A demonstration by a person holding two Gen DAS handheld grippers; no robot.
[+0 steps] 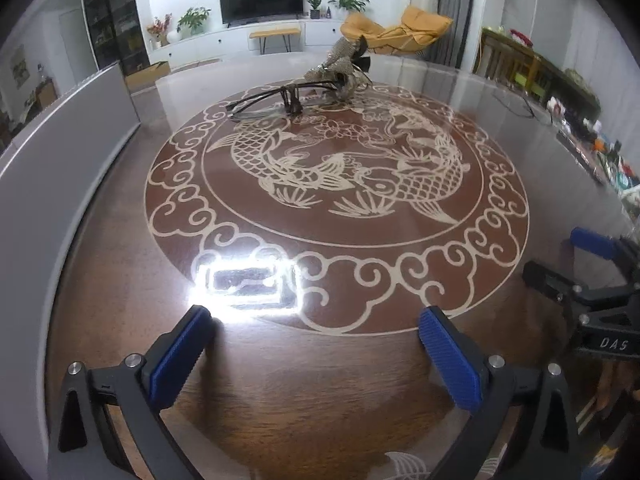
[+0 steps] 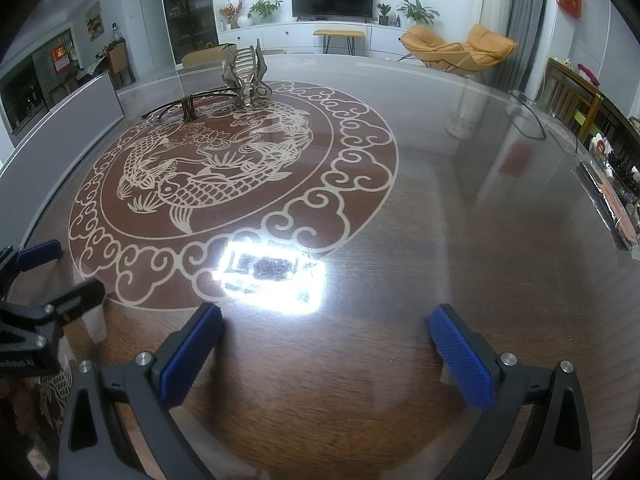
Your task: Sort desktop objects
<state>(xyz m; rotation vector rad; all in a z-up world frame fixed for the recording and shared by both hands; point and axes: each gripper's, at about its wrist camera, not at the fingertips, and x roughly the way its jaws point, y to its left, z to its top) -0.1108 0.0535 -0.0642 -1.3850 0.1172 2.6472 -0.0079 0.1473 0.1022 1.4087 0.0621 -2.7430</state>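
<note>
Left wrist view: both grippers' jaws apart, empty; approach what appear to be glasses (image 1: 276,100) beside the ornament (image 1: 340,66) low and square.

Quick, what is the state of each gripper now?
Left gripper: open, jaws wide apart, holding nothing.
Right gripper: open, jaws wide apart, holding nothing.

A: left gripper (image 1: 316,332) build?
B: black angular arms, blue ribbed pads (image 1: 182,354), silver round screws near each pad mount.
A: right gripper (image 2: 326,328)?
B: same black frame, blue ribbed pads (image 2: 460,362), silver screws. White "DAS" lettering on its body, seen from the left wrist.
</note>
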